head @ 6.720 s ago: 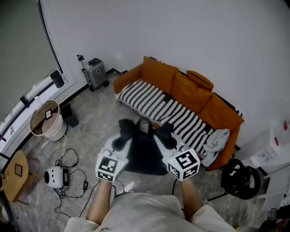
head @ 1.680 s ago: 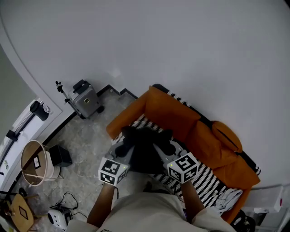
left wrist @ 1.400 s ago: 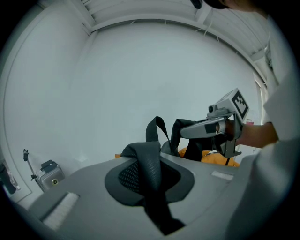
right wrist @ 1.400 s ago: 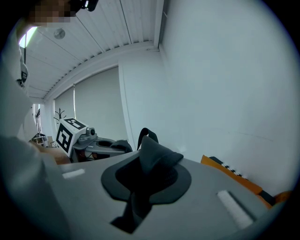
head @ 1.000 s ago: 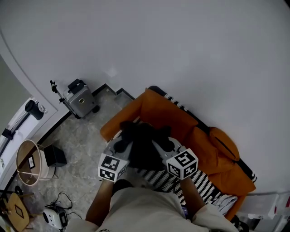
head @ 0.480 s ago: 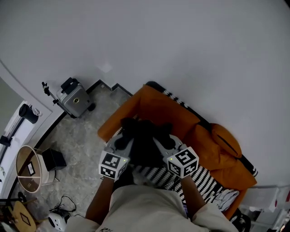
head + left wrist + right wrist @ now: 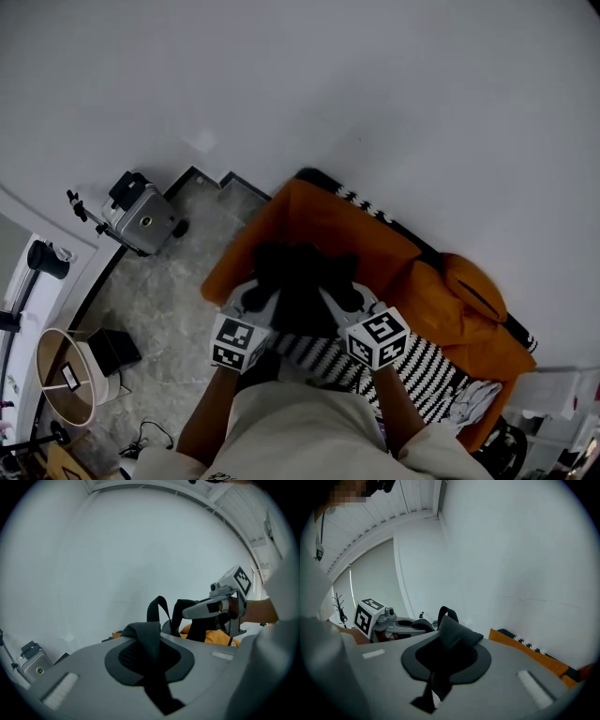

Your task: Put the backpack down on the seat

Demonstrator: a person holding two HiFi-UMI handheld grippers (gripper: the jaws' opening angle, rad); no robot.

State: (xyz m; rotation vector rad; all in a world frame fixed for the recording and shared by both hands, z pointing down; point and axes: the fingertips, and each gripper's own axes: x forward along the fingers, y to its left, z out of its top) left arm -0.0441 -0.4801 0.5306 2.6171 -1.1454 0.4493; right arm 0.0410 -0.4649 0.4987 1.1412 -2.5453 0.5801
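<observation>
You hold a black fabric backpack up between both hands, over the left end of an orange upholstered sofa, just in front of its back cushion and above the black-and-white striped cover that lies along the seat; whether the bag's bottom touches that cover cannot be told from the head view. Your left tongs are closed almost fully, pinching a black webbing shoulder strap that runs up out of the jaws and loops over toward the bag's top handle. Your right tongs are likewise clamped nearly together on the other black padded strap, which bunches above the pads. Both tongs sit side by side at the bag's near edge, marker cubes toward you. On the grey marbled floor to the far left, a grey hard-shell suitcase stands against the plain white wall.
</observation>
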